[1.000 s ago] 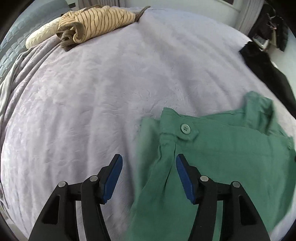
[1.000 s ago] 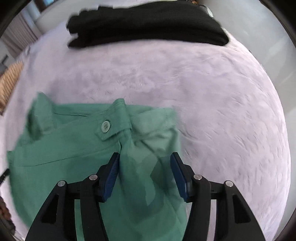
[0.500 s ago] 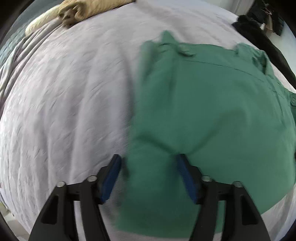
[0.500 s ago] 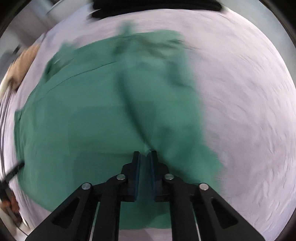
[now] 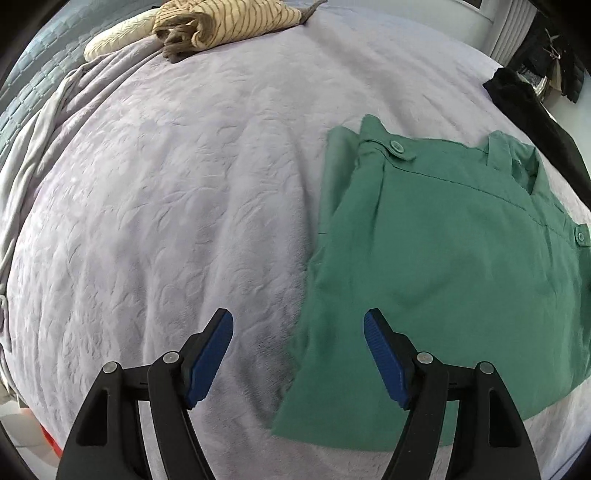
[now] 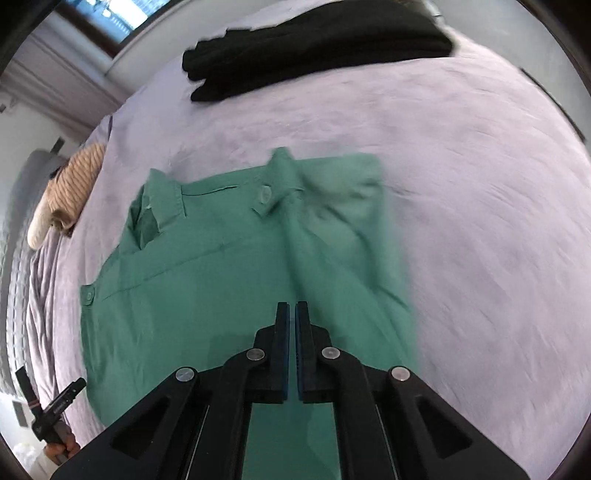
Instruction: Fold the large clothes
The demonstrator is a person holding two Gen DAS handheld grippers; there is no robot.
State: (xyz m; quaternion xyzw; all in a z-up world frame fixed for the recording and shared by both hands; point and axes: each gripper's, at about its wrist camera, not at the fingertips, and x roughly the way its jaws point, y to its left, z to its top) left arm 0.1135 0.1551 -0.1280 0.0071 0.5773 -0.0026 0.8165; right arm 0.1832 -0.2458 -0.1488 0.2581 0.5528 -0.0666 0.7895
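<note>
A green button shirt (image 5: 436,266) lies spread on the lilac bedspread (image 5: 177,206), collar end away from me. It also shows in the right wrist view (image 6: 221,280). My left gripper (image 5: 298,354) is open and empty, with the shirt's left hem edge between its blue pads. My right gripper (image 6: 291,339) has its jaws almost together above the shirt's lower middle. No cloth shows between the pads.
A striped tan garment (image 5: 221,22) lies bunched on a cream pillow (image 5: 114,40) at the far left. A folded black garment (image 6: 317,48) lies at the far side of the bed, also seen in the left wrist view (image 5: 532,107).
Both grippers have pulled back from the collar end toward the hem. The right gripper went from open to shut. The left stayed open.
</note>
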